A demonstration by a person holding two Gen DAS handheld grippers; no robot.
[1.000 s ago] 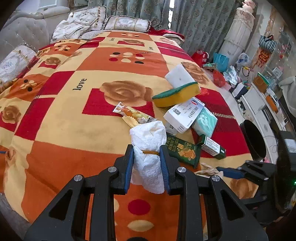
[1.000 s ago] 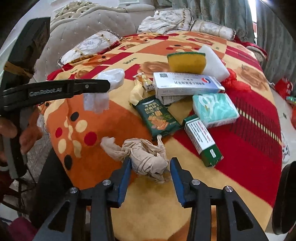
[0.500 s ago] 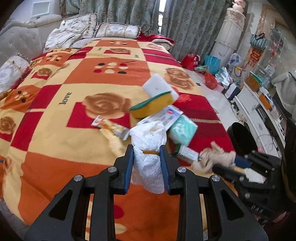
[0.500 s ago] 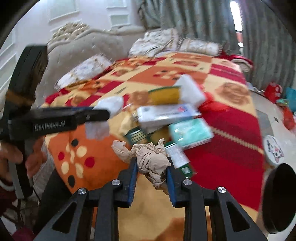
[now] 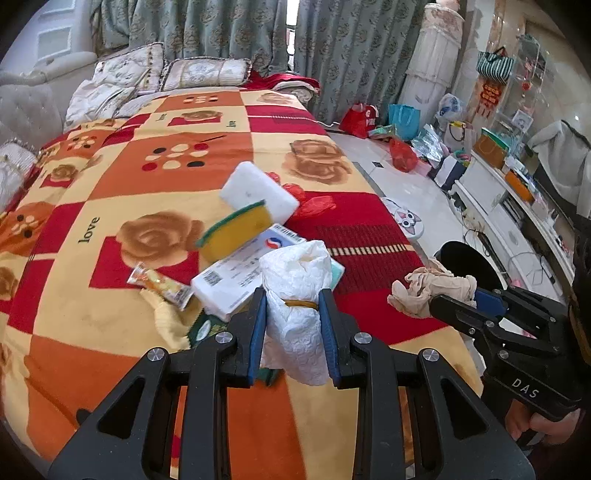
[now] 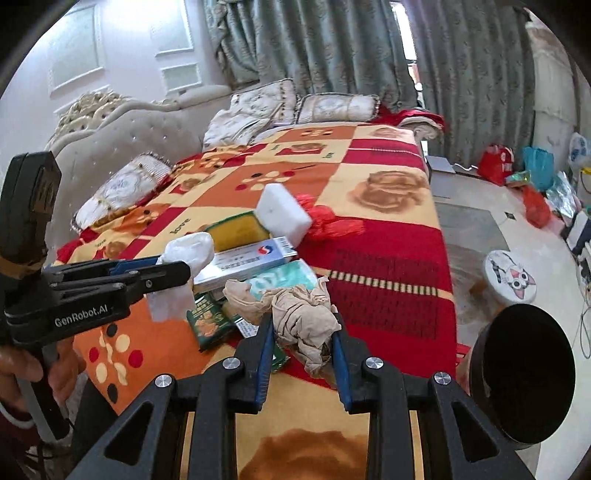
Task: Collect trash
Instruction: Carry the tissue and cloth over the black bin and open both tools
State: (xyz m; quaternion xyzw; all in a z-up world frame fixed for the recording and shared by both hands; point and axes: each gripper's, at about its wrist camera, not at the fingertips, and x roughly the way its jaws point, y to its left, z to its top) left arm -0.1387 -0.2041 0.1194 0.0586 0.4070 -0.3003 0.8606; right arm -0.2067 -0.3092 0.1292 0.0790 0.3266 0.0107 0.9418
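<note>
You're in a home bedroom: near you a bed (image 5: pixel 110 206) under a rose-patterned blanket, pillows (image 5: pixel 205 74) and padded headboard (image 6: pixel 122 136) far left, curtains (image 5: pixel 229 33) behind, shopping bags (image 5: pixel 404 116) on the floor at right.

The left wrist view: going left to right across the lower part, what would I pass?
Snack wrapper → white box → white tissue held in the left gripper → beige rag held in the right gripper → black bin.
</note>
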